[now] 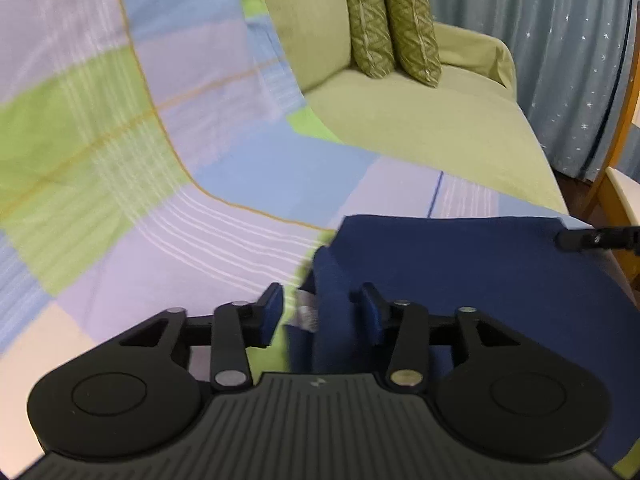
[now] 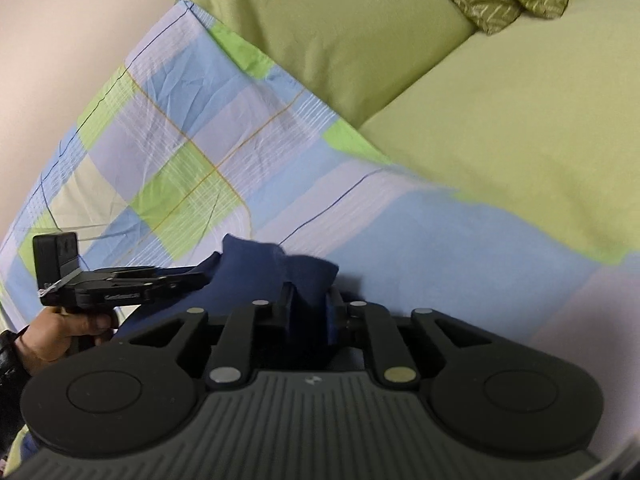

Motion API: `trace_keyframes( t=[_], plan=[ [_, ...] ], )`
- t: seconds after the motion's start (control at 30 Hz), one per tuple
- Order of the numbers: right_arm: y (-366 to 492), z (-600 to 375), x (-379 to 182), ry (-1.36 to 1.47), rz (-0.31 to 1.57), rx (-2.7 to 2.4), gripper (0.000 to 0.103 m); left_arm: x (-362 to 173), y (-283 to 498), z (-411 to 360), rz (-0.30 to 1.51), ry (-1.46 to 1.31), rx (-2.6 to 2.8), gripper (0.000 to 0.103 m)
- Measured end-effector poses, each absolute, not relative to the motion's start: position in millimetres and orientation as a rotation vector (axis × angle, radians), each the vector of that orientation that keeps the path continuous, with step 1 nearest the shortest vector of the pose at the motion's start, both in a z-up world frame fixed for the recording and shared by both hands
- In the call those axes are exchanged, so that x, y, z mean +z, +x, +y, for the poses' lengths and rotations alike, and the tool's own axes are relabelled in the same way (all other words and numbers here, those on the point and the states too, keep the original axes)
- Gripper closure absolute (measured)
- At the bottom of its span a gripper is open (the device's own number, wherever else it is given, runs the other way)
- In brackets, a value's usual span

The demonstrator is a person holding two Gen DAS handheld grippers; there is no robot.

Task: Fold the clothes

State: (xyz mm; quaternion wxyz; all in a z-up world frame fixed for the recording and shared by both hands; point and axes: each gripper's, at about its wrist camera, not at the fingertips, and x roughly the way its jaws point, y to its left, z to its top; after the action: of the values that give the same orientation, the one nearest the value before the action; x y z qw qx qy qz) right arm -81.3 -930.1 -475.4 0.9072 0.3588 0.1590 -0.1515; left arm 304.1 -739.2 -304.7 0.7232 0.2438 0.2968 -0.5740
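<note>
A navy blue garment (image 1: 480, 280) lies on a checked sheet (image 1: 160, 200) over a sofa. In the left wrist view my left gripper (image 1: 320, 312) stands open around a bunched edge of the garment with a pale label (image 1: 306, 312); the fingers are apart from the cloth. In the right wrist view my right gripper (image 2: 310, 308) is shut on a raised fold of the garment (image 2: 280, 268). The left gripper also shows in the right wrist view (image 2: 120, 280), at the left by the garment, held by a hand. The right gripper's tip shows in the left wrist view (image 1: 592, 238) at the garment's far right corner.
A green sofa (image 1: 420, 120) with two patterned green cushions (image 1: 392, 20) lies behind. A blue starred curtain (image 1: 560, 40) hangs at the right, beside a wooden chair frame (image 1: 616, 152). A pale wall (image 2: 60, 20) shows in the right wrist view.
</note>
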Motion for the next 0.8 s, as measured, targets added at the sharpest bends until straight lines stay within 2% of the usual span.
trace_keyframes(
  t=[0.07, 0.2, 0.33, 0.4, 0.57, 0.8],
  plan=[
    [-94, -924, -463, 0.672, 0.326, -0.361, 0.082, -290, 295, -717, 0.584, 0.594, -1.248, 0.051],
    [-115, -897, -432, 0.463, 0.329, -0.392, 0.08, -272, 249, -666, 0.303, 0.852, -1.241, 0.048],
    [-122, -806, -394, 0.075, 0.384, -0.264, 0.059, -278, 191, -614, 0.001, 1.118, -1.327, 0.035],
    [-113, -742, -391, -0.159, 0.448, -0.134, 0.052, -292, 165, -595, -0.129, 1.259, -1.353, 0.035],
    [-75, -672, -408, -0.451, 0.548, -0.098, 0.052, -337, 143, -593, -0.288, 1.49, -1.315, 0.035],
    [-31, -652, -440, -0.782, 0.663, -0.175, 0.05, -380, 152, -620, -0.447, 1.585, -1.266, 0.036]
  ],
)
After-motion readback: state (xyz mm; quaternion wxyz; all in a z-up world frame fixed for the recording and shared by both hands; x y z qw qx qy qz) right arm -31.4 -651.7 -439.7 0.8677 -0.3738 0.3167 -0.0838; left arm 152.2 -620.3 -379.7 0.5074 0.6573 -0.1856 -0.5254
